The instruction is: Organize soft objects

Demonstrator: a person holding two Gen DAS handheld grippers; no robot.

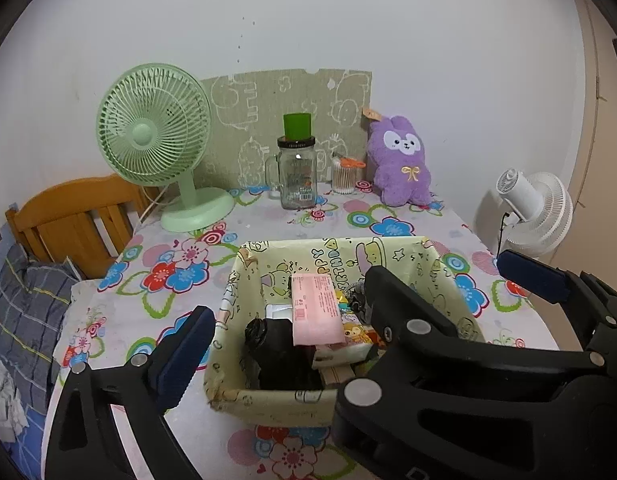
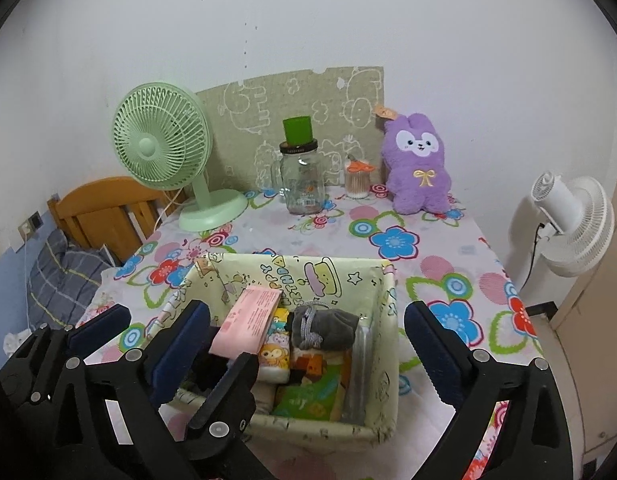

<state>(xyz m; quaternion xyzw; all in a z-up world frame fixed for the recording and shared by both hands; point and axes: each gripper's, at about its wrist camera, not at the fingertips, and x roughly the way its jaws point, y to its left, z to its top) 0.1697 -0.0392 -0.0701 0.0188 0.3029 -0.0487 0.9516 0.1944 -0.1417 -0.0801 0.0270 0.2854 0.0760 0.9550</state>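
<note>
Standing plush rabbit [image 2: 418,168]: you have this purple toy at the far edge of the table [image 2: 428,240], toward the far right corner. It is upright and its back leans on the cardboard sheet [image 2: 268,108] at the wall. I judge it is the soft thing that is not yet put away.
Direction from your claws: the rabbit lies ahead and to the right of both, well apart, past the basket. Its long axis goes up and down, so a grip across the body from the sides seems to fit best.
Nearer hand: your right hand, I think, because the rabbit sits more to that side.
Right gripper [image 2: 306,312]: the jaws are spread wide and hold nothing. They hang above the near half of the basket.
Left gripper [image 1: 308,320]: it is also wide open and empty, just beside the right one. The fingers of the two claws overlap in both views.
Basket [image 2: 328,276]: it stands near the near edge of the table, about the middle, between you and the rabbit.
Inside the basket: a grey pouch [image 2: 328,328] with a cord, a black bundle [image 1: 276,352], a pink packet [image 1: 314,308] and some printed packs.
Glass jar [image 2: 302,184] and swab tub [image 2: 358,184]: they are at the far edge, left of the rabbit. The tub is just beside it, so take care there.
Green fan [image 2: 160,144]: it stands at the far left corner, away from your path.
</note>
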